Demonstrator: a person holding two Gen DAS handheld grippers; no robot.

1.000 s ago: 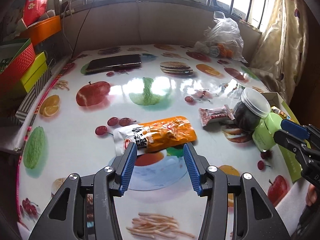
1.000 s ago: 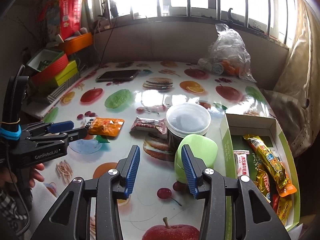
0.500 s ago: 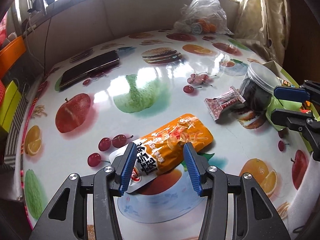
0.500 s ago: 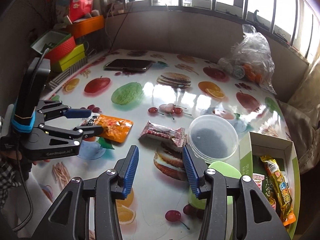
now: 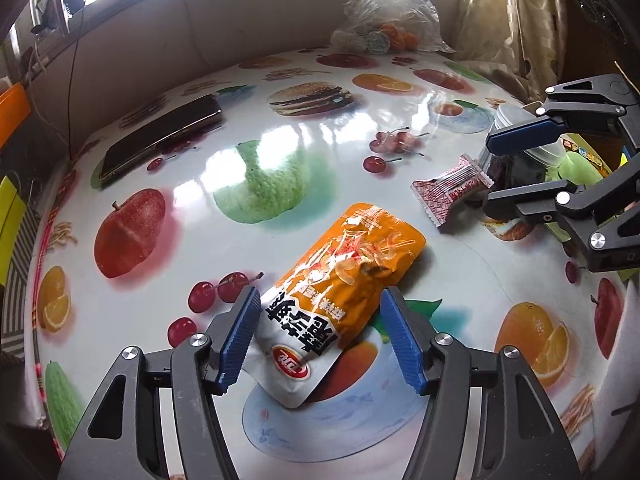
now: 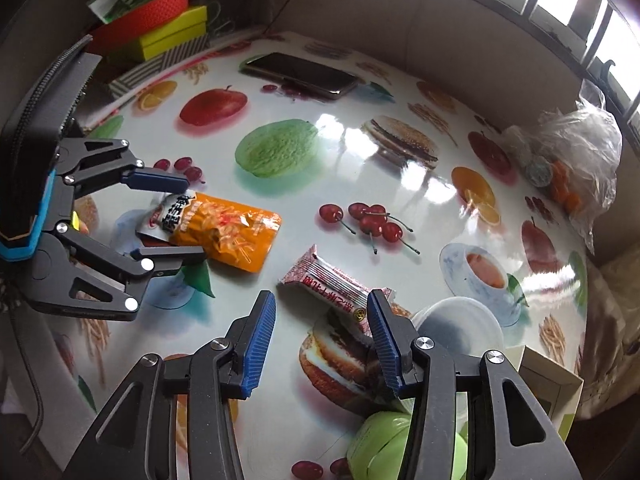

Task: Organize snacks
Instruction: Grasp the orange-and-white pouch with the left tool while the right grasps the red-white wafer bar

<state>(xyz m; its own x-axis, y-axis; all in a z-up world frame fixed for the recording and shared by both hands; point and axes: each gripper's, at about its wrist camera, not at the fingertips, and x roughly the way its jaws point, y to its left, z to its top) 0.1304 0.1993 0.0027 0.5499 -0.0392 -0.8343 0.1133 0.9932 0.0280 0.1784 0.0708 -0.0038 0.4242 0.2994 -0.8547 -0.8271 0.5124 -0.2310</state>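
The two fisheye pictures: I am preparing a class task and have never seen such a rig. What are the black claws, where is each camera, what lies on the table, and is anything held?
Each claw is a hand-held two-finger gripper with its own camera looking along its fingers. The left gripper stands open around the orange snack pouch, not yet clamping it. The right gripper is open near the red-and-white snack packet. On the fruit-print table also lie a phone, a lidded jar and a plastic bag. Nothing is held.

Daylight through barred windows (image 6: pixel 568 4) glares on the fruit-printed table (image 5: pixel 280 128), curtain (image 5: pixel 500 12) alongside
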